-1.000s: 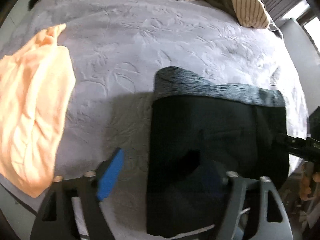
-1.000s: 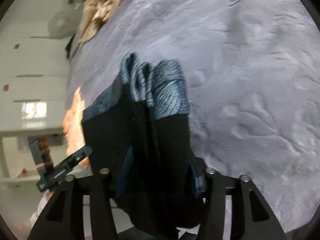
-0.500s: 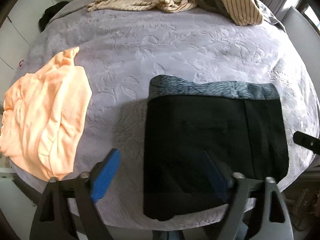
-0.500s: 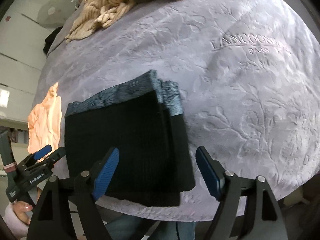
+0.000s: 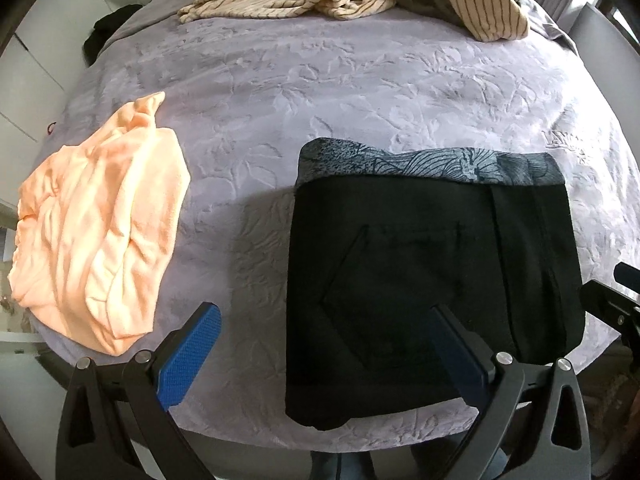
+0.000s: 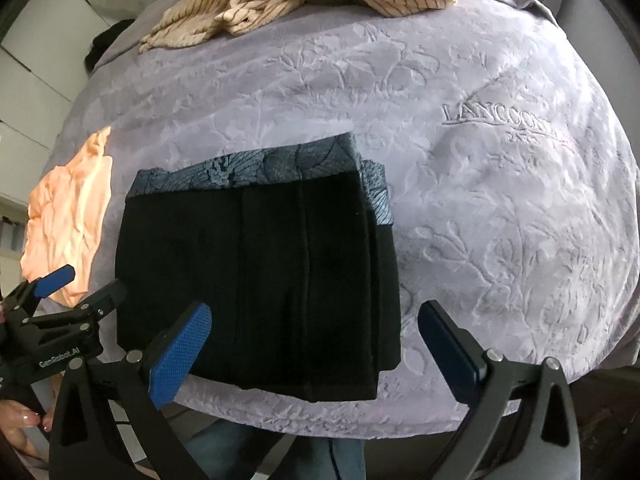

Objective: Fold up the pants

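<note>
Both tools stand fully open and hold nothing. The left tool point(image 5: 324, 354) hangs over the near-left corner of the folded pants point(image 5: 432, 280), and the right tool point(image 6: 316, 350) over their near-right corner. The right tool's jaws have just been opening, with no cloth between them. The pants lie as a compact rectangle at the near edge of the bed point(image 5: 360, 92), patterned waistband along the far side, well apart from the orange garment point(image 5: 100, 228) at the near-left edge. The fold appears complete. One layer protrudes along the right side of the stack, so any correction should nudge that edge inward with open jaws. Withdraw both tools without snagging the top layer.
</note>
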Action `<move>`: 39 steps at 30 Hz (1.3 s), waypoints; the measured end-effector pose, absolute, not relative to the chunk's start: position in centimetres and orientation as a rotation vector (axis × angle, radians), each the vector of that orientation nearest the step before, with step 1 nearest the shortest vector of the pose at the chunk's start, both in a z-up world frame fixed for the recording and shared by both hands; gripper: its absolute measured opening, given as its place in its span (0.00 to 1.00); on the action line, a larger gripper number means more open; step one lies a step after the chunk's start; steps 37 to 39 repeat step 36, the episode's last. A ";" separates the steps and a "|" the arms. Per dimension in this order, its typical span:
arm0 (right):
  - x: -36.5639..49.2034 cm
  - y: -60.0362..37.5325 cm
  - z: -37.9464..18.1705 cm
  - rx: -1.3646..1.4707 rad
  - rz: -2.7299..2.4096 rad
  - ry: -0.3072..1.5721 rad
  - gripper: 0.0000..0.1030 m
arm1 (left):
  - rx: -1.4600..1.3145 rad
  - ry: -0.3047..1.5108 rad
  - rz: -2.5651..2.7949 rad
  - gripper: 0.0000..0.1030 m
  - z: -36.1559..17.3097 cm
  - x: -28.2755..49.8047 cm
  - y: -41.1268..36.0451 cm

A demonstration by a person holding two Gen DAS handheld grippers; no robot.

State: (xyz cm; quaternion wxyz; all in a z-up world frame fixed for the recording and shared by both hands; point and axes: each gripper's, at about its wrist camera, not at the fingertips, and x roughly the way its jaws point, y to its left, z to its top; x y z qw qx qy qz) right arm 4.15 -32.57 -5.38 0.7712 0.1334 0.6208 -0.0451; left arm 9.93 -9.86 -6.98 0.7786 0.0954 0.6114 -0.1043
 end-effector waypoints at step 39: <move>3.9 -32.6 -5.8 0.273 -0.114 1.381 1.00 | 0.179 1.289 -0.252 1.00 -6.6 9.4 -10.8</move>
